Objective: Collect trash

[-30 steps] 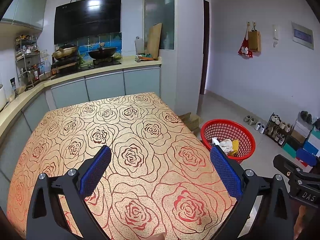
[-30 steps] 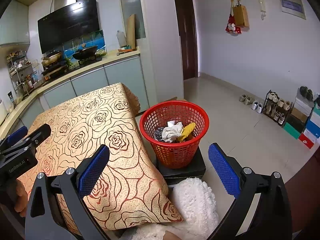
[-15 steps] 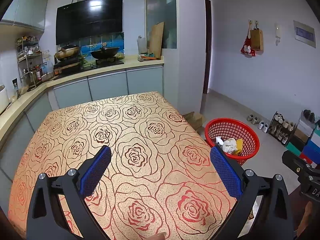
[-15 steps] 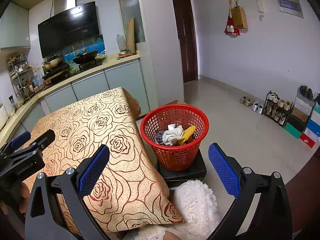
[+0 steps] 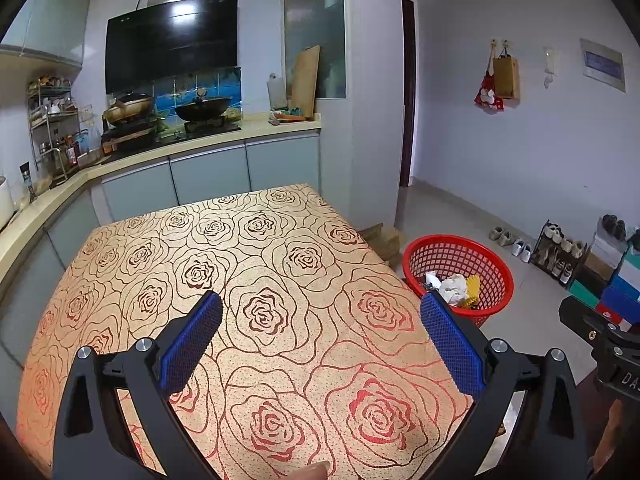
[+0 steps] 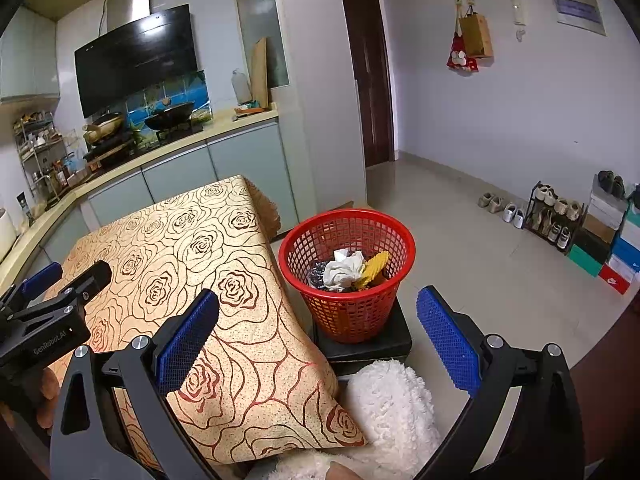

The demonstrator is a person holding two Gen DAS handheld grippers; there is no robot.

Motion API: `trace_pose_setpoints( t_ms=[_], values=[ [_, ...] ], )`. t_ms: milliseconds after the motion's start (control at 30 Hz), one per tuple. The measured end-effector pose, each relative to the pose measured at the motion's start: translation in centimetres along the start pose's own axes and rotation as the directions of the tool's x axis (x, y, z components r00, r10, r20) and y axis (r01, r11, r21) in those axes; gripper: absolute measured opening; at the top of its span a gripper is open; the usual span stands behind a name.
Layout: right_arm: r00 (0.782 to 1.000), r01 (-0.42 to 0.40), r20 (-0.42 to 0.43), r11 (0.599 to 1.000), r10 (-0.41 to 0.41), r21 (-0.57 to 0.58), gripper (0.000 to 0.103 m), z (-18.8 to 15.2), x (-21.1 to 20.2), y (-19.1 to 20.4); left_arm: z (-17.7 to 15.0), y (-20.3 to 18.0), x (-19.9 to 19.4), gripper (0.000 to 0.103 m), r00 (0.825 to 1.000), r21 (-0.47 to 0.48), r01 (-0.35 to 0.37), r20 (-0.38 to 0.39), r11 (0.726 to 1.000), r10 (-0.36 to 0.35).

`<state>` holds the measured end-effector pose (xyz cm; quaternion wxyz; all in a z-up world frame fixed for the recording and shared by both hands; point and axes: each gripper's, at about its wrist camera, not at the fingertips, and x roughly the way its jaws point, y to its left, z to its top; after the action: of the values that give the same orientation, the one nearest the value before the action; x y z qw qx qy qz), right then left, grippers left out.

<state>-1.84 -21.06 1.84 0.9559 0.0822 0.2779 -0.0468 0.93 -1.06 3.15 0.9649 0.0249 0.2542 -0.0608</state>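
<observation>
Your left gripper hangs with its blue pads wide apart and nothing between them, over the rose-patterned surface; your right gripper is spread just as wide and empty, out past the surface's edge; the red basket stands on the floor ahead of it, nearer your right hand, upright with its mouth facing up; crumpled white paper and a yellow scrap lie inside; no loose trash shows on the surface, though its near edge is hidden.
</observation>
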Motion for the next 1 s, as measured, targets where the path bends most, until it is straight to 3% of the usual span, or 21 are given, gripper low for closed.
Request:
trace_pose_setpoints(
  t_ms=[733, 1000],
  values=[
    [1.000, 0.004, -0.001, 1.000, -0.004, 0.002, 0.096, 0.03, -0.22, 0.08, 0.12, -0.18, -0.82, 0.096, 0.999, 0.012, -0.010, 0.049, 1.000, 0.009],
    [1.000, 0.003, -0.005, 1.000, -0.003, 0.006, 0.096, -0.22, -0.07, 0.25, 0.30, 0.03, -0.58, 0.096, 0.999, 0.006, -0.005, 0.033, 1.000, 0.005]
  ],
)
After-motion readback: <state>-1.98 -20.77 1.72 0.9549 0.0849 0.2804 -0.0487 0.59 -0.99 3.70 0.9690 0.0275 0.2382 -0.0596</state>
